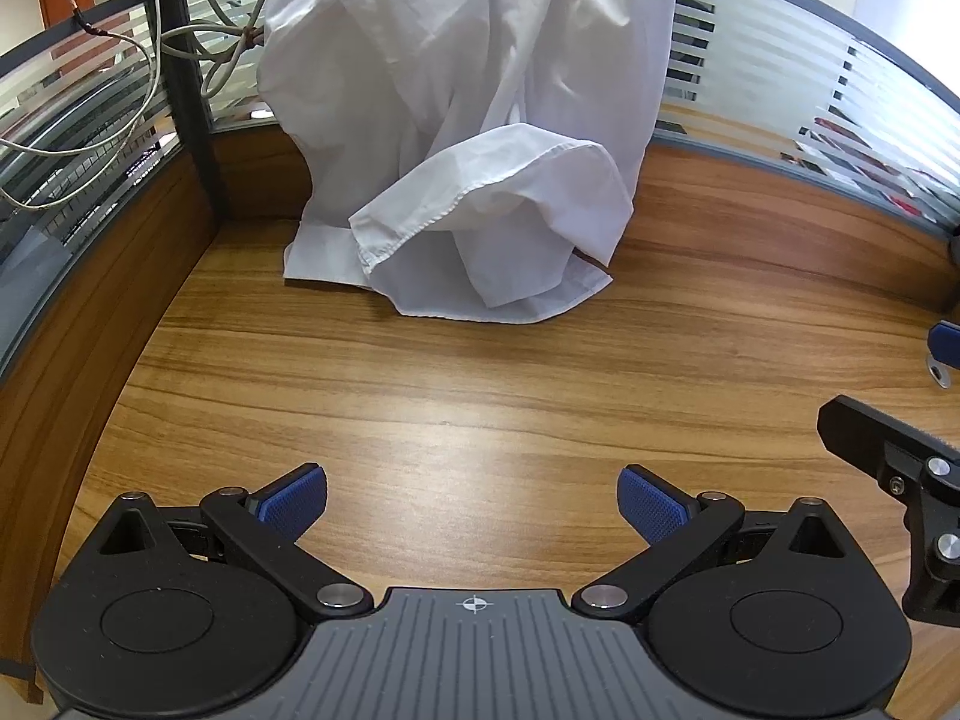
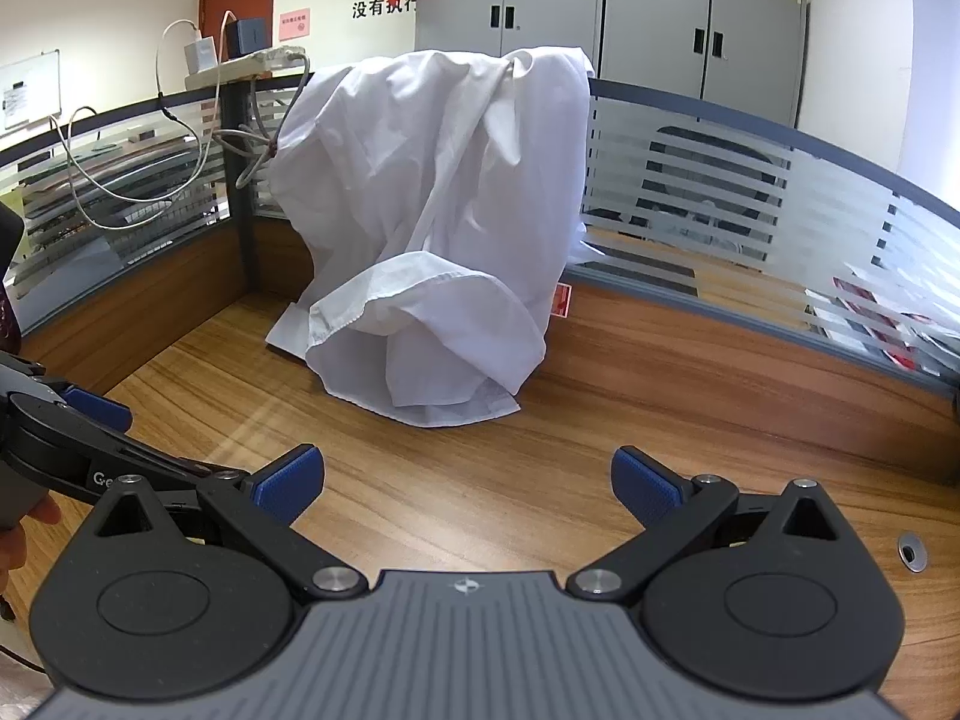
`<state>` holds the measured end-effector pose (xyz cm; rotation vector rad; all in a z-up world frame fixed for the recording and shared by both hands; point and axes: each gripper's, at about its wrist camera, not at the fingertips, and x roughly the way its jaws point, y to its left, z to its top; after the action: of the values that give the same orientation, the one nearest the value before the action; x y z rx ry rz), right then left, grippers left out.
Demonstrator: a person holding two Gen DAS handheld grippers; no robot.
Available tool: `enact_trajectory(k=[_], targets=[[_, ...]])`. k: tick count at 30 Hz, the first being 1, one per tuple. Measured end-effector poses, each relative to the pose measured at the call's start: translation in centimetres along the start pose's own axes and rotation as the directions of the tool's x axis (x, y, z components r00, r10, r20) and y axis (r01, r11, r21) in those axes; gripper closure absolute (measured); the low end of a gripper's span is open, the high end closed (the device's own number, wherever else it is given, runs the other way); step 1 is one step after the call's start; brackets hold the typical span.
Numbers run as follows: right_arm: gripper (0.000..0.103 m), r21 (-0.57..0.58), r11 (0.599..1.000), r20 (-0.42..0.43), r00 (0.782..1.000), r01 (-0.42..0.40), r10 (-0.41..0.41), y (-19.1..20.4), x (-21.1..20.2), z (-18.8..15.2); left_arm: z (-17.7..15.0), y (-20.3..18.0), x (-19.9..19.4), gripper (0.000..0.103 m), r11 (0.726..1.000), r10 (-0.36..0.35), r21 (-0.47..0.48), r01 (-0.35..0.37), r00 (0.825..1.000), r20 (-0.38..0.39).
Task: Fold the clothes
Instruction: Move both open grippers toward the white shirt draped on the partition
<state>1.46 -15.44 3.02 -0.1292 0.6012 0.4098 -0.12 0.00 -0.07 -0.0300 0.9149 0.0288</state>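
Shirt (image 2: pixel 432 228) top beyond partition (image 2: pixel 750 180) rim

Wooden desk (image 1: pixel 480 396); white shirt (image 1: pixel 480 252) hem resting (rear).

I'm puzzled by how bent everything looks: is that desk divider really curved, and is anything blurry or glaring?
Left wrist view: the fisheye lens bows the glass partition; soft glare on the wooden desk; corners go dark. Right wrist view: same bending; the white shirt is sharp and evenly lit.

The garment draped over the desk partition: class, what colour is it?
Plain white garment, no pattern; the right wrist view shows it best.
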Motion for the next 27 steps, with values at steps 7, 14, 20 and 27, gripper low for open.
enact_trajectory(k=[7, 14, 20, 27], targets=[[0.000, 0.005, 1.000, 0.000, 1.000, 0.003, -0.003, -0.17, 0.10, 0.05, 0.09, -0.16, 0.08, 0.000, 1.000, -0.005, 0.018, 0.005, 1.000, -0.008], [0.000, 0.011, 1.000, -0.002, 1.000, 0.006, -0.006, -0.33, 0.25, 0.10, 0.17, 0.03, 0.36, 0.000, 1.000, 0.001, 0.008, -0.001, 1.000, -0.026], [0.000, 0.019, 1.000, -0.004, 1.000, 0.005, -0.005, -0.40, 0.41, 0.12, 0.31, 0.32, 0.54, 0.000, 1.000, 0.012, -0.002, -0.013, 0.999, -0.035], [0.000, 0.023, 1.000, -0.012, 1.000, 0.004, -0.004, -0.50, 0.73, 0.35, 0.52, 0.52, 0.76, 0.000, 1.000, 0.019, -0.008, -0.020, 0.999, -0.043]])
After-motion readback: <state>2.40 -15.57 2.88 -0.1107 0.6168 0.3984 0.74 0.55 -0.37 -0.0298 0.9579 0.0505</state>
